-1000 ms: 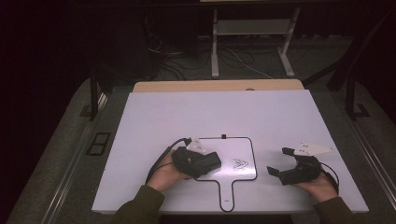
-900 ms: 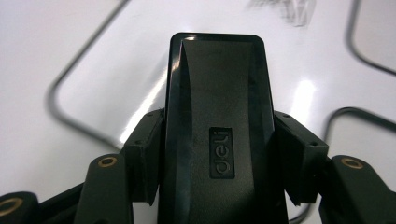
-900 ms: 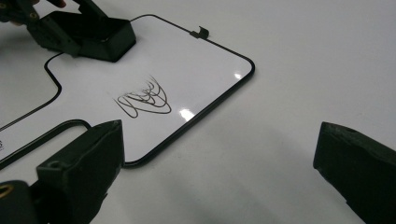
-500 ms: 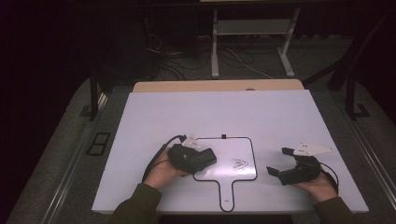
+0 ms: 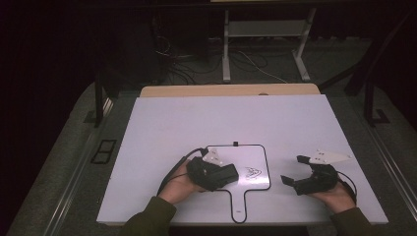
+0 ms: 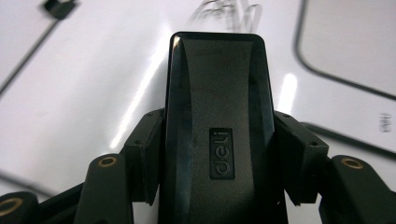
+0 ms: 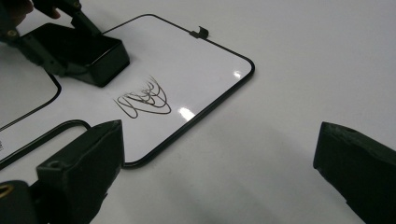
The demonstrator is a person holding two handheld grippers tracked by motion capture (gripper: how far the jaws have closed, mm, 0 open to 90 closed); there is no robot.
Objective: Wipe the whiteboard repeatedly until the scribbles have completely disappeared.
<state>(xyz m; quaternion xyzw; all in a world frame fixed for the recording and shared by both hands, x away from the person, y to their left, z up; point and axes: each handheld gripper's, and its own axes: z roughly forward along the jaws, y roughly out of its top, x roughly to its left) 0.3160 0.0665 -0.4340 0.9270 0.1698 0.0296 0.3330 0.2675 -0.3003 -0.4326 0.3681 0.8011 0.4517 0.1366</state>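
The left gripper [image 6: 217, 154] clamps a black eraser [image 6: 217, 116] marked "deli" between its jaws. The eraser points toward twelve o'clock over the whiteboard [image 6: 93, 79], with scribble [image 6: 224, 11] just beyond its tip.

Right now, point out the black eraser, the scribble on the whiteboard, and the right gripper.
black eraser [image 6: 217, 116], left gripper view, middle of its top face.
scribble [image 7: 144, 100], right gripper view, centre of the looping ink lines.
right gripper [image 5: 295, 170], high view, midway between its open jaw tips.
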